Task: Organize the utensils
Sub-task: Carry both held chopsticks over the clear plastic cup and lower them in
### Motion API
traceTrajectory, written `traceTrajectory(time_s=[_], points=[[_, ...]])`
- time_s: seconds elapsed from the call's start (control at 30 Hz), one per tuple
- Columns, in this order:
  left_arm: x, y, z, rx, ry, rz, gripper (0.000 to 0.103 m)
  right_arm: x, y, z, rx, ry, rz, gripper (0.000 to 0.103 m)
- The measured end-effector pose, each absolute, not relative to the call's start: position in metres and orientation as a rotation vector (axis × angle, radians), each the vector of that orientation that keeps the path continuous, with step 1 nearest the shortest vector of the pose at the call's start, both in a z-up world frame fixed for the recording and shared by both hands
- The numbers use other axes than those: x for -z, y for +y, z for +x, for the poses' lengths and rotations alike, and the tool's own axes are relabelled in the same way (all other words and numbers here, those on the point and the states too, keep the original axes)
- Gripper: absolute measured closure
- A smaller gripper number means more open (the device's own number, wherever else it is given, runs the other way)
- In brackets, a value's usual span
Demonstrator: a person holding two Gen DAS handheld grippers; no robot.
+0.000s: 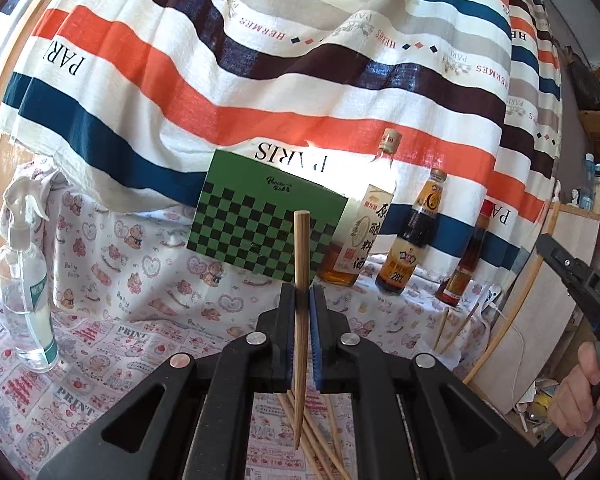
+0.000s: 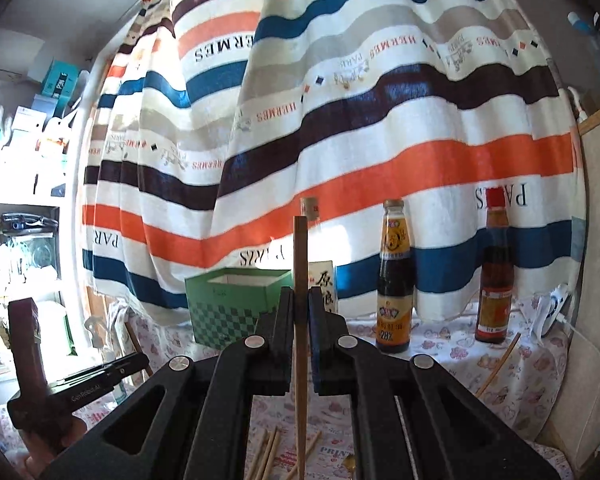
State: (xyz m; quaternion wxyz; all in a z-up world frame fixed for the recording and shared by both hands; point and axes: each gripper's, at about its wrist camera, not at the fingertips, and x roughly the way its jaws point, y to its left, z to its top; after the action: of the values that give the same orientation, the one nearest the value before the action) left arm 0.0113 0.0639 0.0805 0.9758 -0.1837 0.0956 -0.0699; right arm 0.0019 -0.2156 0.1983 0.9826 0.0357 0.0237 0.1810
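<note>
The left hand-held gripper [image 1: 302, 304] is clamped on one upright chopstick [image 1: 301, 264]; the right hand-held gripper [image 2: 300, 308] pinches a second chopstick [image 2: 300, 272] the same way. Below them, loose chopsticks [image 1: 312, 432] lie scattered on the table [image 1: 100, 360]. Beyond stands the green checkered box [image 1: 260, 220], apparently the destination. I judge the sorting to be barely begun: two are lifted, several remain.
</note>
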Motion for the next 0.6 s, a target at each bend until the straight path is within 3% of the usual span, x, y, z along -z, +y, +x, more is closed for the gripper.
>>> traceTrajectory(time_s=[0.13, 0.33, 0.6], points=[[-0.096, 0.059, 0.032, 0.196, 0.221, -0.487, 0.097, -0.222, -0.241, -0.007, -0.344, -0.031, 0.128, 0.095], [-0.142, 0.013, 0.048, 0.273, 0.126, -0.421, 0.097, -0.237, -0.282, -0.014, -0.289, -0.146, 0.177, 0.095], [-0.157, -0.057, 0.088, 0.383, 0.072, -0.383, 0.097, -0.209, -0.364, 0.047, -0.167, -0.074, 0.405, 0.095]])
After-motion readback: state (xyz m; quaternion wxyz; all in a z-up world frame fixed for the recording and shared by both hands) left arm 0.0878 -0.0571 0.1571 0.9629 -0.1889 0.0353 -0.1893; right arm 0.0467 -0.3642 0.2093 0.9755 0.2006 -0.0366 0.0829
